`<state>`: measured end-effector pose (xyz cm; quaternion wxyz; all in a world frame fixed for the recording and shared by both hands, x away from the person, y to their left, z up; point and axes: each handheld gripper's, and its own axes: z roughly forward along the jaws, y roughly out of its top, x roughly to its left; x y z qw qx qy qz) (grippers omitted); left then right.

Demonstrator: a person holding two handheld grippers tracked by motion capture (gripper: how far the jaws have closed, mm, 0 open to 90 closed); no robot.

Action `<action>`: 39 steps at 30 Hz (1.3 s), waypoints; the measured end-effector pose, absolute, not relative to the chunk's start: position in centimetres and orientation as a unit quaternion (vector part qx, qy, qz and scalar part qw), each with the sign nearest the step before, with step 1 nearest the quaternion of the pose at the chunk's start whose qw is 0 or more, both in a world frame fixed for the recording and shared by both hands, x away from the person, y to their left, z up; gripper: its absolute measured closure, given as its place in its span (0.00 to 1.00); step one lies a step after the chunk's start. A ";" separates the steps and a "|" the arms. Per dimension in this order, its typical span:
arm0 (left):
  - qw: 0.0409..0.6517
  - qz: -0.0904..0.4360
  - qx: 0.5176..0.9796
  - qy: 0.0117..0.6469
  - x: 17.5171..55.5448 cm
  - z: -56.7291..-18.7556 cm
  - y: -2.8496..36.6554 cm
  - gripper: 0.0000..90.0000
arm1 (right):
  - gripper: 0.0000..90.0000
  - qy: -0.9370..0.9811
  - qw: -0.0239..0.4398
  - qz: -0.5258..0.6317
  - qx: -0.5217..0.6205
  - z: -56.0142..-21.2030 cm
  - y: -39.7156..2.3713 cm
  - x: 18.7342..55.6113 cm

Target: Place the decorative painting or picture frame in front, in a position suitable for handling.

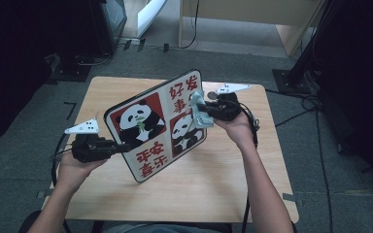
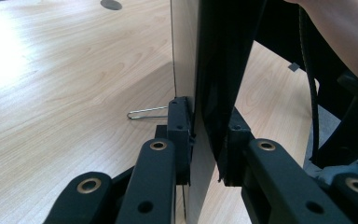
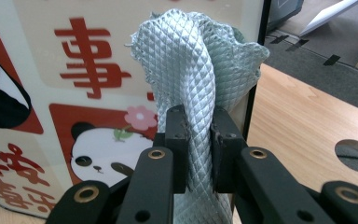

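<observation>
Mid-frame, my left gripper (image 1: 121, 147) clamps the panda board (image 1: 153, 127) – my right gripper (image 1: 205, 112) pinches a grey cloth (image 3: 196, 79) against its face.

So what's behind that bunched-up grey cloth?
Behind the grey diamond-textured cloth, pinched in the right gripper, stands the glossy panda picture board with red characters. The cloth hides part of the board's right-hand edge; what is printed there can't be seen.

Panda board (image 1: 155, 127) stands tilted on edge across centre frame, blocking the straight path between left gripper (image 1: 121, 147) and right gripper (image 1: 205, 112). Bare surface (image 1: 213, 184) along lower frame and upper left corner gives open passage. Thin wire stand (image 2: 147, 113) juts out beside board's foot.
</observation>
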<state>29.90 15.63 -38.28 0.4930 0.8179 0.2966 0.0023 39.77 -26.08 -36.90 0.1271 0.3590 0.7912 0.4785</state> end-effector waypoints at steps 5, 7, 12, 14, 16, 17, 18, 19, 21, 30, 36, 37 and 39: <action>0.493 0.002 0.818 0.296 29.9 -38.3 15.6 0.88 | 0.89 0.791 0.122 0.479 0.359 -37.6 -26.3 39.7; 0.493 0.002 0.818 0.295 29.9 -38.3 15.6 0.88 | 0.89 0.791 0.118 0.479 0.363 -37.9 -26.4 39.7; 0.494 0.001 0.818 0.294 29.9 -38.3 15.7 0.88 | 0.90 0.795 0.112 0.472 0.365 -38.7 -26.5 39.5; 0.493 0.000 0.819 0.293 30.0 -38.3 15.7 0.88 | 0.89 0.795 0.112 0.473 0.363 -39.1 -26.6 39.4; 0.493 -0.001 0.819 0.293 30.0 -38.3 15.7 0.88 | 0.89 0.797 0.109 0.470 0.363 -39.6 -26.7 39.4; 0.493 0.000 0.819 0.292 30.0 -38.3 15.7 0.88 | 0.89 0.798 0.110 0.470 0.362 -39.9 -26.8 39.3; 0.493 0.000 0.819 0.292 30.0 -38.3 15.7 0.88 | 0.89 0.799 0.108 0.467 0.363 -40.1 -26.8 39.3; 0.493 -0.001 0.820 0.291 30.0 -38.3 15.7 0.88 | 0.89 0.800 0.105 0.465 0.364 -40.4 -26.9 39.2; 0.493 -0.001 0.820 0.291 30.0 -38.3 15.7 0.87 | 0.89 0.801 0.103 0.465 0.364 -41.0 -27.1 39.1; 0.494 -0.002 0.820 0.290 30.0 -38.3 15.7 0.87 | 0.89 0.802 0.096 0.460 0.370 -42.6 -27.4 38.8; 0.493 -0.004 0.821 0.287 30.1 -38.3 15.7 0.87 | 0.89 0.805 0.087 0.449 0.377 -44.2 -27.6 38.4; 0.493 -0.004 0.821 0.286 30.1 -38.3 15.7 0.87 | 0.89 0.805 0.084 0.449 0.379 -44.4 -27.7 38.4; 0.494 -0.005 0.821 0.286 30.2 -38.3 15.7 0.87 | 0.89 0.803 0.079 0.449 0.384 -44.8 -27.7 38.3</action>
